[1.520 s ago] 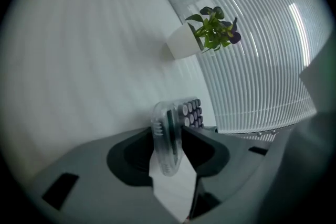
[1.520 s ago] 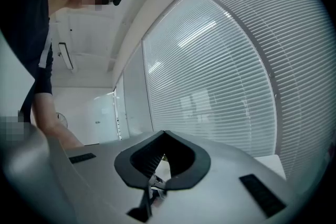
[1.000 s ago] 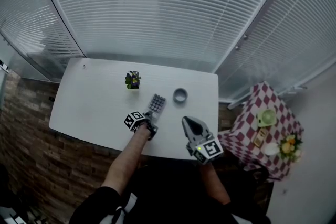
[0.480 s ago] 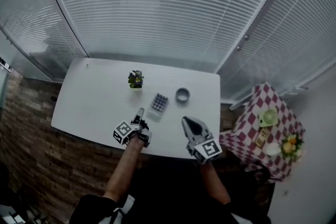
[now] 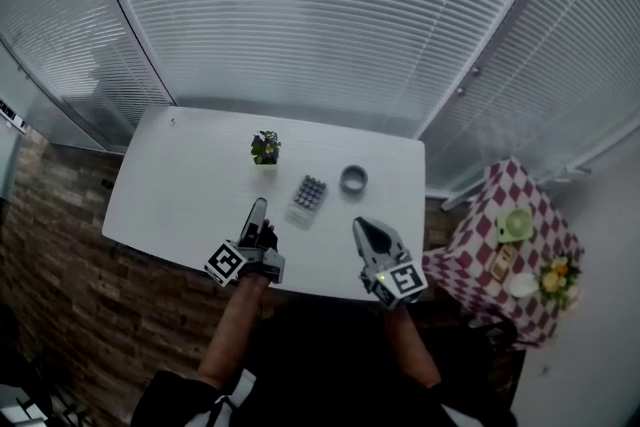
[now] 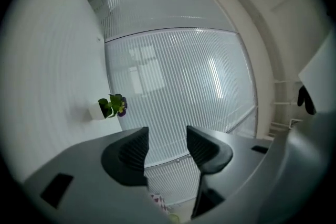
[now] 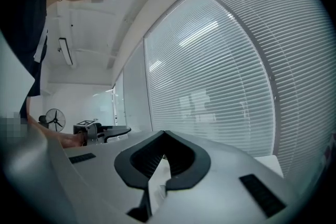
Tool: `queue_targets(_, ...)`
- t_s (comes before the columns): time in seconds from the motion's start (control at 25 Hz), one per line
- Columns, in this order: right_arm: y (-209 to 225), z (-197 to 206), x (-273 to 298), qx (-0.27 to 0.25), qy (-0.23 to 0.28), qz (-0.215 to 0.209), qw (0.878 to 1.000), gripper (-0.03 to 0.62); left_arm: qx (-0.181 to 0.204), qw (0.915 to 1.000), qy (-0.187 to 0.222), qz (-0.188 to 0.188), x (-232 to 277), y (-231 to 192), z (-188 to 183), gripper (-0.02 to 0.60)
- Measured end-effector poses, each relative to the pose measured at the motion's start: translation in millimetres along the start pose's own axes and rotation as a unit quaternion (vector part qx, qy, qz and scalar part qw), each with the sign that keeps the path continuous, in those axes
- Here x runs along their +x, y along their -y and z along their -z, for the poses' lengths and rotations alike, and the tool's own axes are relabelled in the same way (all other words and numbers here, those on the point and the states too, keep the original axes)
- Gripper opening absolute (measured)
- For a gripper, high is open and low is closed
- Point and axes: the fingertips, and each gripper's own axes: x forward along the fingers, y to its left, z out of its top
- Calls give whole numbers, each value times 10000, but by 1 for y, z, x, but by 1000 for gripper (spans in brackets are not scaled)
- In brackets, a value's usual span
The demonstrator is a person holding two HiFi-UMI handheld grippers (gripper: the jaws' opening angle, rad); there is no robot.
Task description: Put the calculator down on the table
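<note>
At the table's (image 5: 170, 195) near edge the left gripper (image 5: 258, 215) is held almost level. Its jaws are apart with nothing between them, and they have just been opening. A second ago it was down at the calculator (image 5: 309, 193). Now it has drawn back, and the calculator lies flat mid-table, untouched. The right gripper (image 5: 362, 230), alongside, is closed and empty. Farther off stand a grey ring (image 5: 353, 180) and a small plant (image 5: 265, 148).

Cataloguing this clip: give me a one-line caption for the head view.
Calculator lies on the white table; the left gripper, jaws just opened wider and empty, hovers nearby.
</note>
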Motion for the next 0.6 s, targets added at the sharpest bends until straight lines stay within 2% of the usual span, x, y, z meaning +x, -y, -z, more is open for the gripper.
queue_targets(0.16, -6, -1, -1, -105, 138, -84, 9998, 5, 113, 9998, 105, 101, -13, 2, -2, 210)
queue_targets(0.32, -3, -6, -2, -189, 240, 33, 9995, 5, 169, 9998, 78, 58, -15, 0, 0, 213)
queue_targets(0.6, -1, 4, -7, -214, 77, 162, 9996, 5, 132, 9997, 182, 83, -22, 2, -7, 216)
